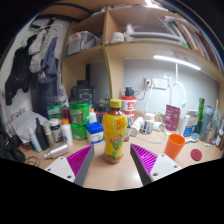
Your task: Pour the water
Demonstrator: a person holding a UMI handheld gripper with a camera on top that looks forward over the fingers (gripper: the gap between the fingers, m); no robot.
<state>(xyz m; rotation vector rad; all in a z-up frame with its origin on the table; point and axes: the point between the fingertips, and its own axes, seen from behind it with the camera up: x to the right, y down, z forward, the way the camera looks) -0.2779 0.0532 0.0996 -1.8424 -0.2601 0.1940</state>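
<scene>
A yellow bottle [115, 131] with an orange cap and a colourful label stands upright on the wooden table [110, 172], just ahead of my fingers and in line with the gap between them. An orange cup [176, 146] stands to the right, beyond the right finger. My gripper [112, 161] is open, its purple pads [144, 158] wide apart and nothing held between them. The bottle's base sits a little past the fingertips, touching neither.
Cluttered jars, cans and small bottles [70, 120] crowd the table's left and back. A white tub with a blue lid [96, 133] stands just left of the bottle. Shelves [130, 45] hang above. A red lid [196, 155] lies right of the cup.
</scene>
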